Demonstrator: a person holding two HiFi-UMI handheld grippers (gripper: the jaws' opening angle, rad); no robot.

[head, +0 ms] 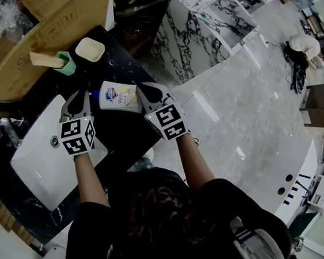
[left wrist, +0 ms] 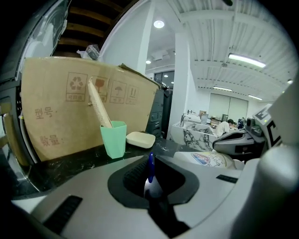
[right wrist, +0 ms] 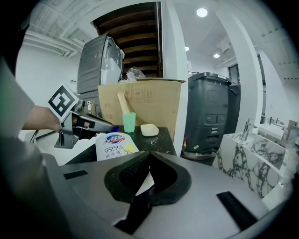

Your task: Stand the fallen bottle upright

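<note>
A white bottle (head: pixel 118 97) with a printed label and a blue cap (head: pixel 94 95) lies on its side on the black counter (head: pixel 129 136), cap towards the left. My left gripper (head: pixel 84 97) is at the cap end. In the left gripper view its jaws are shut on the blue cap (left wrist: pixel 150 164). My right gripper (head: pixel 145 97) is at the bottle's base end with its jaws together. The bottle (right wrist: pixel 113 144) stretches away to the left of the right gripper (right wrist: pixel 149 156), and the left gripper (right wrist: pixel 86 123) holds its far end.
A green cup (head: pixel 65 62) with a wooden stick and a cream soap dish (head: pixel 90 49) stand behind the bottle, before a cardboard box (head: pixel 36 30). A white sink (head: pixel 45 164) lies at the left, with a marble-patterned cabinet (head: pixel 208 18) to the right across the floor gap.
</note>
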